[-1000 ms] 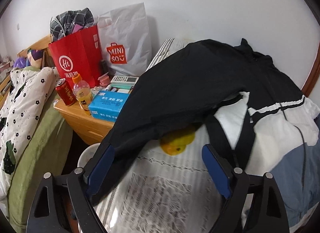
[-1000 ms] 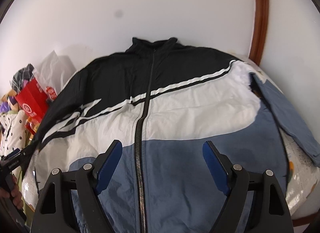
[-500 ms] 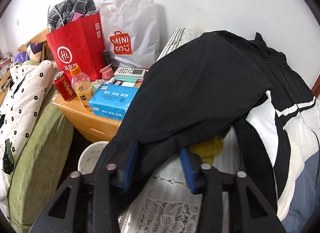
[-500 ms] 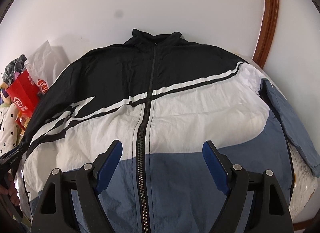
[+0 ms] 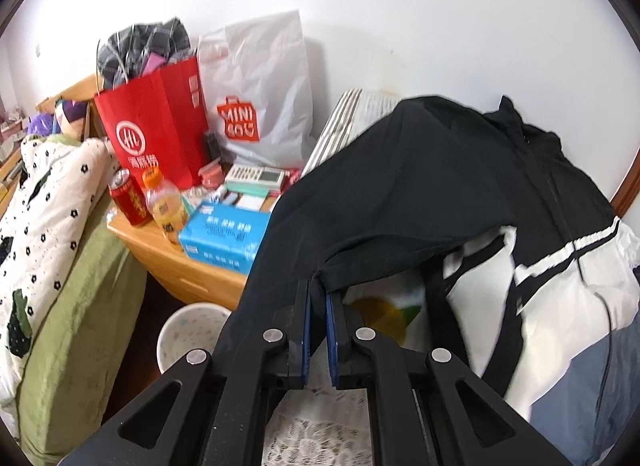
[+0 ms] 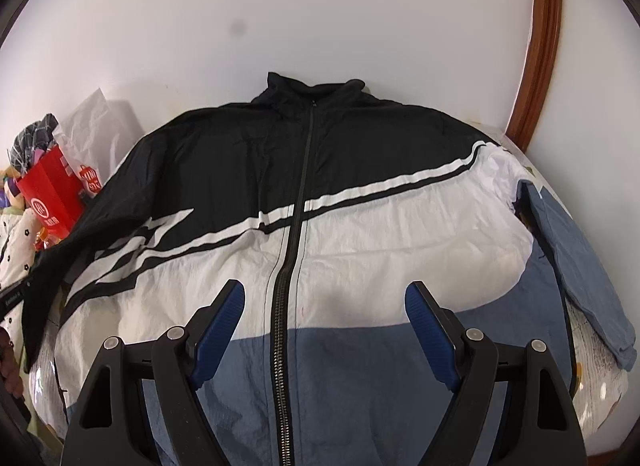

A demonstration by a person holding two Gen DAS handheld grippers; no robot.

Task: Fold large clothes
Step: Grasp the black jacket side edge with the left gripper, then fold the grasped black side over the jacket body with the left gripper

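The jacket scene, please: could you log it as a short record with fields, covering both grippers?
garment: jacket, zipped, spread front-up on the bed
left gripper: shut on the black sleeve
right gripper: open, above the jacket's lower front, holding nothing
other sleeve: blue sleeve lies along the jacket's side
nearby: nightstand with red bag

Crinkled matt cloth jacket (image 6: 360, 225), wooden nightstand (image 5: 180, 266) (glossy)
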